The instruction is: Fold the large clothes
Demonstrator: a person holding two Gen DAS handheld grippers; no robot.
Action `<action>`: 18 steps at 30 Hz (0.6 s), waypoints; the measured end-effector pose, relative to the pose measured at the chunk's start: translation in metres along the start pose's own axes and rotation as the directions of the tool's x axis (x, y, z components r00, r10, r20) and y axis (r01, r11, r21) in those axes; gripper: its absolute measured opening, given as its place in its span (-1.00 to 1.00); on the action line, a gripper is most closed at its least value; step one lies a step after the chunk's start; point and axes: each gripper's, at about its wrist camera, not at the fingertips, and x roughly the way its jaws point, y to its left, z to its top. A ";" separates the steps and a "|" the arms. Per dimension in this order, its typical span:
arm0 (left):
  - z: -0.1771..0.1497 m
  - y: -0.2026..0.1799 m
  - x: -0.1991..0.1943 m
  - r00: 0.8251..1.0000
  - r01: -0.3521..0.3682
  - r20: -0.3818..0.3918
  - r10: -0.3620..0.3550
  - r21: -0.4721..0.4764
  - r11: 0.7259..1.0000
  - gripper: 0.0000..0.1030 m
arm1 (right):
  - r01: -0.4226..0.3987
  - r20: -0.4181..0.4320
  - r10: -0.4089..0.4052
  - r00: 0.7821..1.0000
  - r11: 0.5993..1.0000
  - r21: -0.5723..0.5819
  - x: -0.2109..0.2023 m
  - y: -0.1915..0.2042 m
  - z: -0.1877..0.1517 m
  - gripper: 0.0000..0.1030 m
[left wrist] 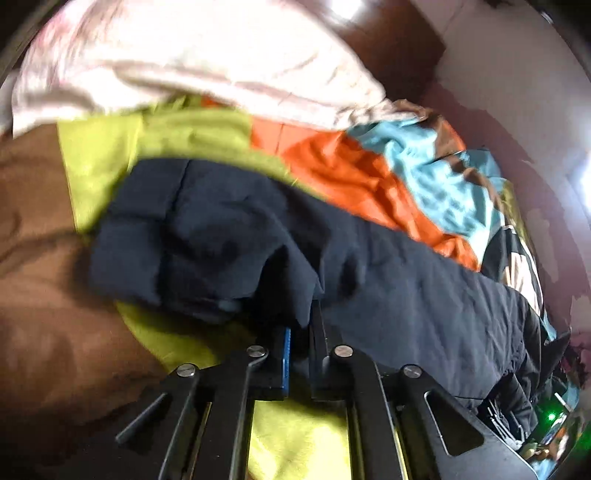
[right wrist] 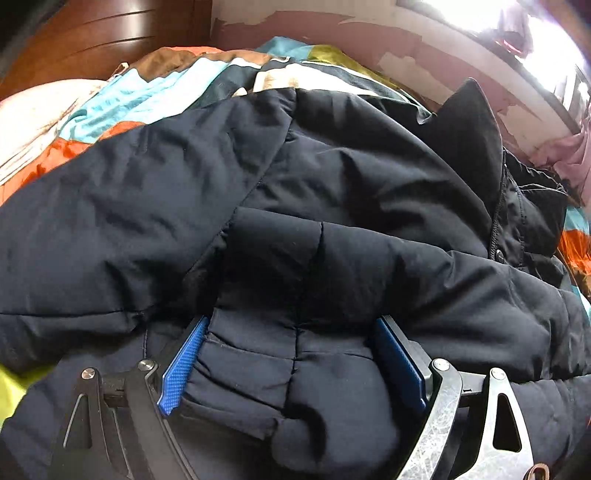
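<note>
The jacket is dark navy padded cloth, matt and smooth, quilted with stitched seams, beside a crinkled multicoloured bedspread and a pale soft pillow. The right gripper has textured blue pads, matt black plastic arms and one scratched bare-metal link with shiny round fasteners. The headboard is glossy reddish-brown wood.

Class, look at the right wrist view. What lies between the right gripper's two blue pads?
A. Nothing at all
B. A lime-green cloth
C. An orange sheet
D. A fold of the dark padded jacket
D: the right gripper stands wide, blue pads either side of a bunched fold of the dark padded jacket.
</note>
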 end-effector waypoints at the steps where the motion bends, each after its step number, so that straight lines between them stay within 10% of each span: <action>1: 0.001 -0.005 -0.006 1.000 0.006 0.027 -0.006 0.021 1.000 -0.93 | -0.027 0.018 0.027 0.999 1.000 0.014 -0.006 -0.004 0.000 0.74; 9: 0.011 -0.067 -0.073 0.964 0.105 0.212 -0.159 0.245 0.964 -0.94 | -0.151 0.119 0.141 0.983 0.985 0.079 -0.062 -0.036 0.002 0.70; 18: -0.019 -0.183 -0.145 0.863 0.253 0.222 -0.453 0.587 0.769 -0.94 | -0.169 0.251 0.137 0.958 0.979 0.111 -0.150 -0.105 -0.011 0.70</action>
